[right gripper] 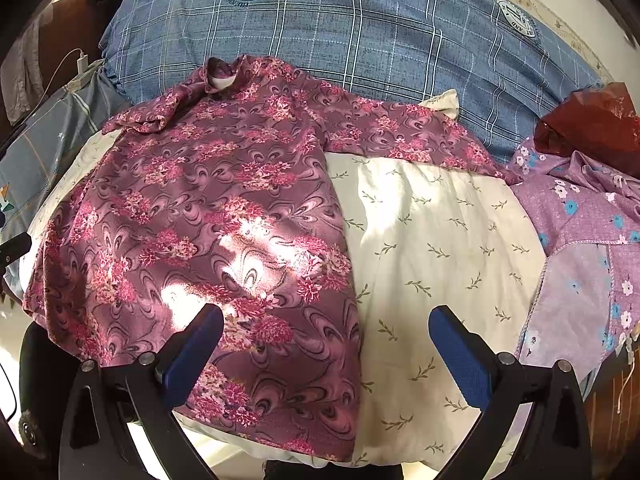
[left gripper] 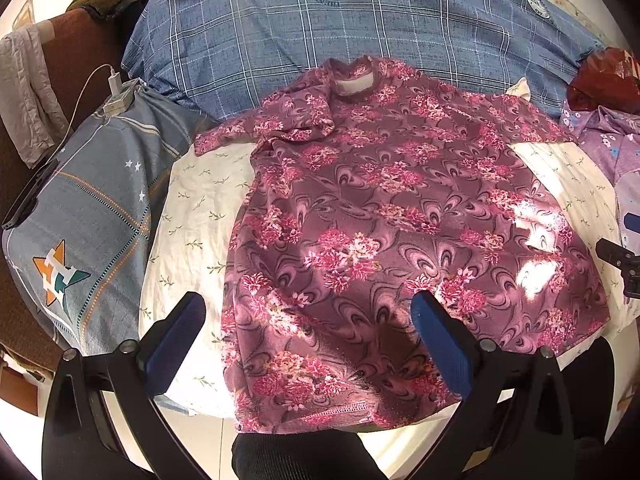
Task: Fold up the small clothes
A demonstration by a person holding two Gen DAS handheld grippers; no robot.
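1. Maroon fabric patterned with pink flowers: a small shirt [left gripper: 384, 216] lies spread flat on the bed, front up, collar toward twelve o'clock and hem toward six o'clock at the bed's near edge.
2. The sleeve at nine o'clock is folded in across the shoulder; the sleeve at three o'clock stretches out straight along the foot of the blue plaid quilt [left gripper: 360, 28].
3. Under the shirt is a cream sheet [right gripper: 440, 240] printed with small green sprigs, with patches of sunlight falling across both.
4. The left gripper [left gripper: 308, 316] hangs above the shirt's lower left part, its blue-padded fingers [left gripper: 444, 344] spread wide with nothing between them.
5. The right gripper [right gripper: 326, 332] hovers over the shirt's right hem edge, one finger above the cloth and the other above bare sheet; its jaws also stand wide apart, gripping nothing.
6. At three o'clock from the shirt lies a lilac garment [right gripper: 580, 240] with blue and white flowers, and behind it a dark red bag [right gripper: 588, 120].
7. At nine o'clock sits a grey pillow [left gripper: 88, 232] bearing a star emblem, with a white charger [left gripper: 116, 88] and its cable at its far end.
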